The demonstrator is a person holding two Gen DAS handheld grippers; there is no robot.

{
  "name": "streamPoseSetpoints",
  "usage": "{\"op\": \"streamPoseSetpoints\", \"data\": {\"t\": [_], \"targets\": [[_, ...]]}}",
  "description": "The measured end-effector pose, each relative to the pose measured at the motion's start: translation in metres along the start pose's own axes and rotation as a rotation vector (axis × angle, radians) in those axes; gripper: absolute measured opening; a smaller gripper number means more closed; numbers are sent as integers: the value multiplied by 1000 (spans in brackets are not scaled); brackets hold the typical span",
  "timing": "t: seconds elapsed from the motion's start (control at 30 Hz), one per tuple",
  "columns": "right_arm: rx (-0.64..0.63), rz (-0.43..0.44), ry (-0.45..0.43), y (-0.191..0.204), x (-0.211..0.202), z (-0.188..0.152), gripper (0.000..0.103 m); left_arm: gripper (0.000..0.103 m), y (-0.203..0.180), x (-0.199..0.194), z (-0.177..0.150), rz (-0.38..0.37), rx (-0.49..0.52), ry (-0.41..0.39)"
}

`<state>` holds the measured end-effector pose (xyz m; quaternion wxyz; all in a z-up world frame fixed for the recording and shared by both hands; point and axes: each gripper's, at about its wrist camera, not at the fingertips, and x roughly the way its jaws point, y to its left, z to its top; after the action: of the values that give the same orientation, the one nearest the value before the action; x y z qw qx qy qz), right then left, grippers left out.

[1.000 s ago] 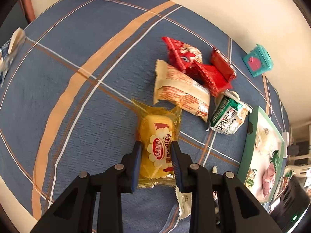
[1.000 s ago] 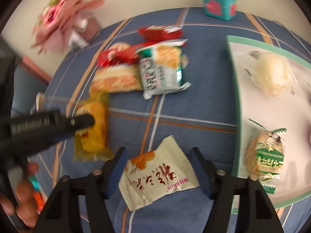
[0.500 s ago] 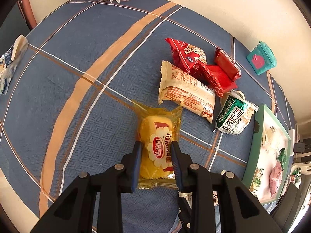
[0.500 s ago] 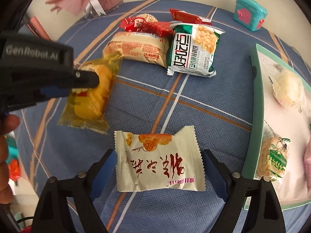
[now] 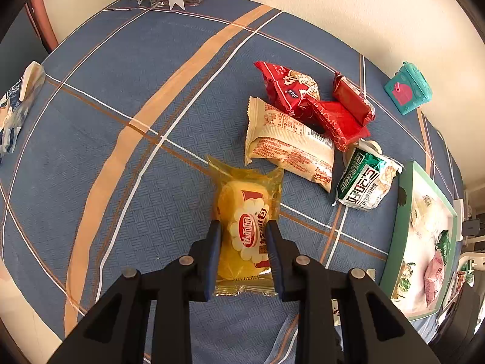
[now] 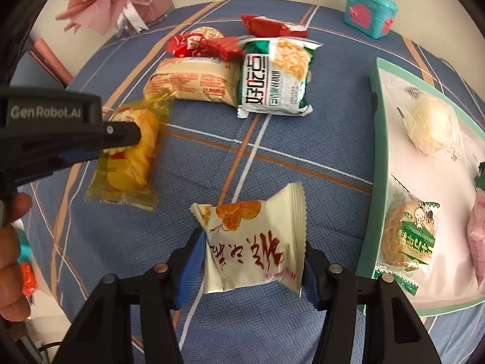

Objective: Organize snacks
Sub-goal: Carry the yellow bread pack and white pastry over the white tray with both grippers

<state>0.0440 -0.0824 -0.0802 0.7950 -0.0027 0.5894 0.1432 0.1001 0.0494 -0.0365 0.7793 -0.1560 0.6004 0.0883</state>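
Pinching a glossy yellow cake packet point(image 5: 247, 227) across its plump middle, the left gripper point(image 5: 242, 233) has its blue-padded jaws drawn in tight against the crinkly translucent film, the packet lying flat on the blue woven tablecloth point(image 5: 136, 91) about midway across the table. Beside it, the right gripper point(image 6: 251, 261) is closing its jaws on a cream foil packet point(image 6: 254, 236) with serrated ends and red script; the pads press both sides, so the wrapper buckles and tilts up between them. That packet sits just beside the pale green rim of a flat rectangular tray point(image 6: 380, 139), which lies at the table's right edge and carries a round pale bun in clear wrap point(image 6: 430, 127), a green-and-white biscuit pack point(image 6: 406, 236) and a pink pouch point(image 6: 477, 236). Farther toward the wall edge lies a loose cluster: a long beige bread wrapper point(image 5: 288, 142) printed in orange, a green-and-white pillow pack point(image 6: 275, 75) touching its end, and three shiny red wrappers point(image 5: 333, 112) overlapping behind. A teal plastic box point(image 6: 369, 10) with a pink clasp stands near the far right corner, and pink paper flowers with white ribbon point(image 6: 103, 0) rest at the far left corner. Tan and white stripes cross the textured cloth.
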Motion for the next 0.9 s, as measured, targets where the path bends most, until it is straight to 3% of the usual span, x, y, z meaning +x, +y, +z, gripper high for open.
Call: {"op": "streamPoseSetpoints", "data": {"t": [0.23, 0.6, 0.9], "targets": [[64, 48, -26, -15, -10, 6, 57, 30, 4, -14, -4, -16, 1, -21], [222, 103, -202, -55, -76, 20, 57, 30, -20, -59, -2, -84, 51, -135], [410, -50, -315, -132, -114, 27, 57, 30, -97, -67, 4, -160, 209, -159]]}}
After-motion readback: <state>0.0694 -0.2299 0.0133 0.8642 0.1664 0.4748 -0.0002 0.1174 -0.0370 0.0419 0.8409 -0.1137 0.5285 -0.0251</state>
